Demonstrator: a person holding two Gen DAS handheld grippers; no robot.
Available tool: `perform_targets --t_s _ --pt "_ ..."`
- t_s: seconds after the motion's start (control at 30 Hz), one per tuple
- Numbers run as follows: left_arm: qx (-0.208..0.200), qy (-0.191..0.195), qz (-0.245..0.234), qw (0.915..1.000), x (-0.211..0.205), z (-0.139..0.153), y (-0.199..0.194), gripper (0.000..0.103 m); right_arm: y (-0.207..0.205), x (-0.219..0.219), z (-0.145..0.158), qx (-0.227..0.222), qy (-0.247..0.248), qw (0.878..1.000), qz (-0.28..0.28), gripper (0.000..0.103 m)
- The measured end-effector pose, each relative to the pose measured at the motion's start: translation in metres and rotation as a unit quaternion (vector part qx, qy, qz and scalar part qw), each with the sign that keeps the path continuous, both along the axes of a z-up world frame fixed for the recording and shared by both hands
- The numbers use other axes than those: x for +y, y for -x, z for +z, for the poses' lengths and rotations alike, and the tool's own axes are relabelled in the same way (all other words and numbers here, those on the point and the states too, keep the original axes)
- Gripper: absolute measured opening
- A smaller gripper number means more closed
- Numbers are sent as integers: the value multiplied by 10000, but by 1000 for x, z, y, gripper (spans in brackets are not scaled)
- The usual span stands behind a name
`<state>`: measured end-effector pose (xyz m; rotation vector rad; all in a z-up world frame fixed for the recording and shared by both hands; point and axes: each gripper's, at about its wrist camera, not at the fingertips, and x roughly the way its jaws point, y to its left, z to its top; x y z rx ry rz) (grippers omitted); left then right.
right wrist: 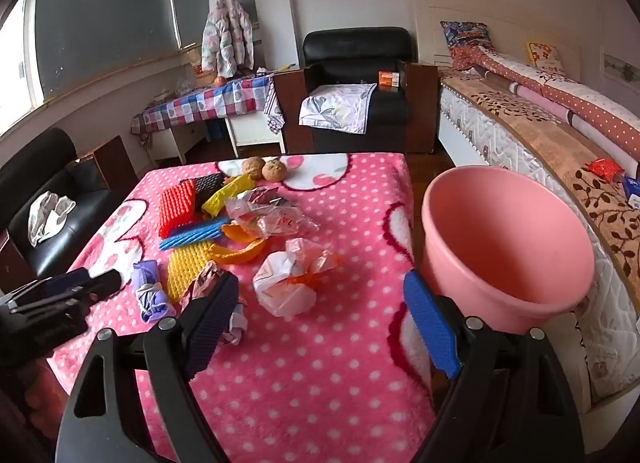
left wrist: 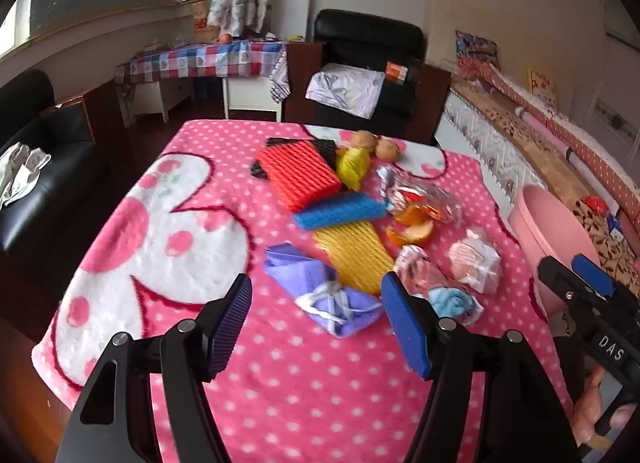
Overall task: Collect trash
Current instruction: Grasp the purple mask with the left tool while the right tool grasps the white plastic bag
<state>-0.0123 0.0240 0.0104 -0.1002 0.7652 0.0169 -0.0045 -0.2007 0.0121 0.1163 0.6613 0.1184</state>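
Trash lies scattered on a pink polka-dot blanket (left wrist: 280, 383) over a table. My left gripper (left wrist: 316, 327) is open, hovering just short of a purple cloth bundle (left wrist: 320, 291). Beyond it lie yellow foam netting (left wrist: 354, 259), a blue foam sleeve (left wrist: 340, 215), red foam netting (left wrist: 296, 175), orange peel (left wrist: 412, 231) and clear wrappers (left wrist: 424, 195). My right gripper (right wrist: 316, 327) is open above the blanket, near a crumpled white-and-orange wrapper (right wrist: 288, 283). An empty pink bucket (right wrist: 508, 239) stands at the table's right edge.
Two walnut-like balls (right wrist: 264, 169) sit at the table's far edge. A bed (right wrist: 560, 143) runs along the right. A black armchair (right wrist: 356, 83) stands behind the table, a black sofa (right wrist: 52, 215) on the left, and a checked-cloth desk (right wrist: 208, 103) by the window.
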Motion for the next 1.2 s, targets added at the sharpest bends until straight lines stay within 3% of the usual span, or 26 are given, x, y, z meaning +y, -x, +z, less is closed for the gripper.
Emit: perform_targets --t_s 0.1,0.33,0.5,0.67,0.77,0.83,0.97,1.2 --pt "70 378 27 9993 22 -2 0 67 1 -6 -1 44 -50 10000 27 81" --pt "341 720 215 9966 50 -17 3 66 -2 -9 -11 171 -191 9994 224 76" --pt "620 1066 118 9923 42 -24 -13 66 -2 -3 -11 108 -255 9985 480 76" --pt "771 988 109 9921 24 -32 -33 66 -6 -5 -14 176 -363 9975 588 76" --pt "901 984 192 9909 19 -41 -47 51 -10 -8 -18 283 -527 9963 619 76" --pt "1065 1089 216 9881 20 -49 -53 34 -13 -8 -19 331 -590 9955 663 76" --pt "957 1126 124 9889 23 -48 -53 30 -22 -3 -20 417 -648 9940 774 74" --pt "606 923 -126 9938 27 -30 -41 28 -37 18 -28 749 -757 9882 1098 57"
